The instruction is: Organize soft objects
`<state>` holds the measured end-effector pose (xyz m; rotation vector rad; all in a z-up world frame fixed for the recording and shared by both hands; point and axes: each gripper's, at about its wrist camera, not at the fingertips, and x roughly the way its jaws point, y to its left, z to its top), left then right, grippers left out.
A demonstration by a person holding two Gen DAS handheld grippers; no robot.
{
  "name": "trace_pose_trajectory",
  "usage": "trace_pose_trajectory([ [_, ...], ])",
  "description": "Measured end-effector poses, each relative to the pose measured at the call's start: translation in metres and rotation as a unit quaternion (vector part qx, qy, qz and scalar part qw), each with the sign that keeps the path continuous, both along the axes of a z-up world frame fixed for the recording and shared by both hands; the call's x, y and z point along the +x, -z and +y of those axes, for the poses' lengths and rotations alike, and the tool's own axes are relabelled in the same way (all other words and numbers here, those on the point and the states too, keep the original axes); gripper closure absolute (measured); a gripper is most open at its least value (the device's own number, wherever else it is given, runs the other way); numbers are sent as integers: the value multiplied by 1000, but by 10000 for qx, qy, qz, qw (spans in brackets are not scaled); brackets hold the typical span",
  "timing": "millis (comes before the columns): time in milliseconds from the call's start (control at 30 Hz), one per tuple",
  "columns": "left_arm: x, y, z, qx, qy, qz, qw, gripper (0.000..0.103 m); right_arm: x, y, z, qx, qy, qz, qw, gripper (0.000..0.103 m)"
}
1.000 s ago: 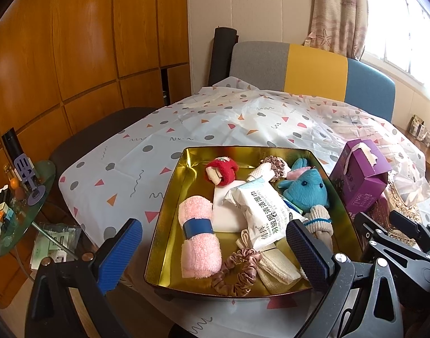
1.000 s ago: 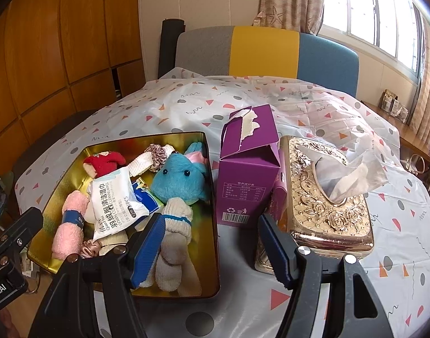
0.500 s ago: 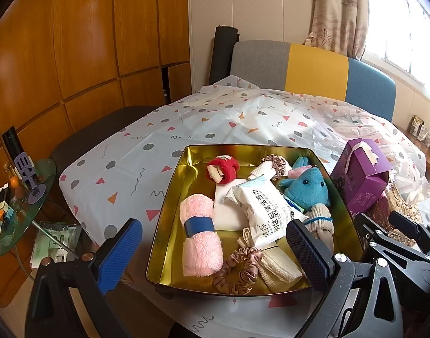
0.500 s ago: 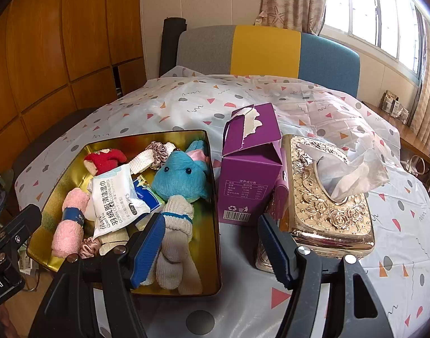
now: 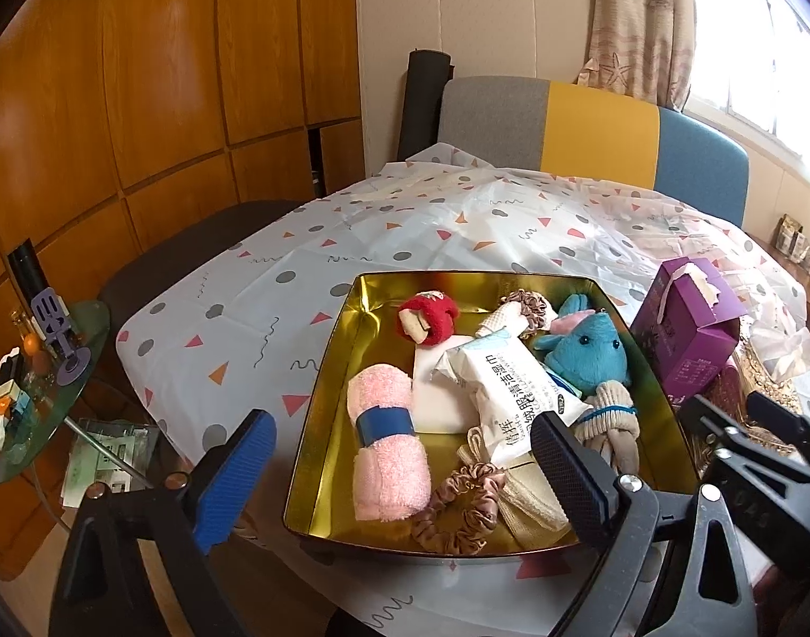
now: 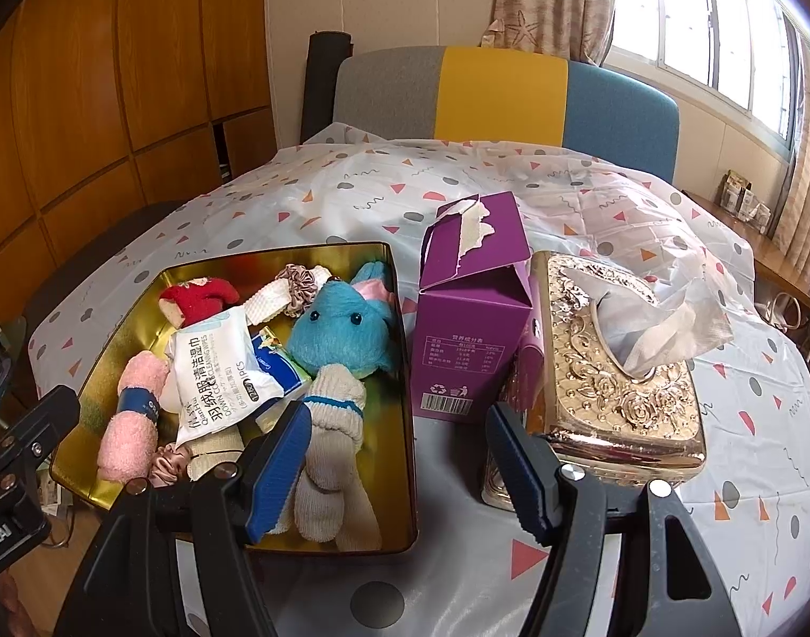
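Observation:
A gold tin tray (image 5: 325, 398) on the patterned tablecloth holds the soft things: a pink rolled towel (image 5: 386, 451), a red plush (image 5: 429, 318), a white wipes pack (image 5: 511, 387), a blue plush toy (image 5: 591, 355), a knitted sock (image 5: 612, 424) and a pink scrunchie (image 5: 463, 509). My left gripper (image 5: 402, 478) hovers before the tray's near edge. Its jaws are closing but stand wide, with nothing pressed between them. My right gripper (image 6: 397, 472) is open over the tray's right wall (image 6: 394, 424), near the sock (image 6: 330, 440) and blue plush toy (image 6: 341, 329), and grips nothing.
A purple carton (image 6: 468, 329) stands just right of the tray, with an ornate gold tissue box (image 6: 617, 371) beside it. A glass side table (image 5: 33, 398) with small items sits low on the left. A grey, yellow and blue chair back (image 5: 591, 127) is behind the table.
The left gripper's fingers have drawn slightly closer together. Both hands and everything in the tray have stayed where they were.

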<state>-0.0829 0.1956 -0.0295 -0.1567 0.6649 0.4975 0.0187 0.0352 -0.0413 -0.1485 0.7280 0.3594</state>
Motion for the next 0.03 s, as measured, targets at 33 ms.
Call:
trace_pose_trajectory([
  [33, 1, 0, 1, -62, 13, 19, 10000, 5, -1, -2, -2, 47, 3, -37, 10000, 34],
])
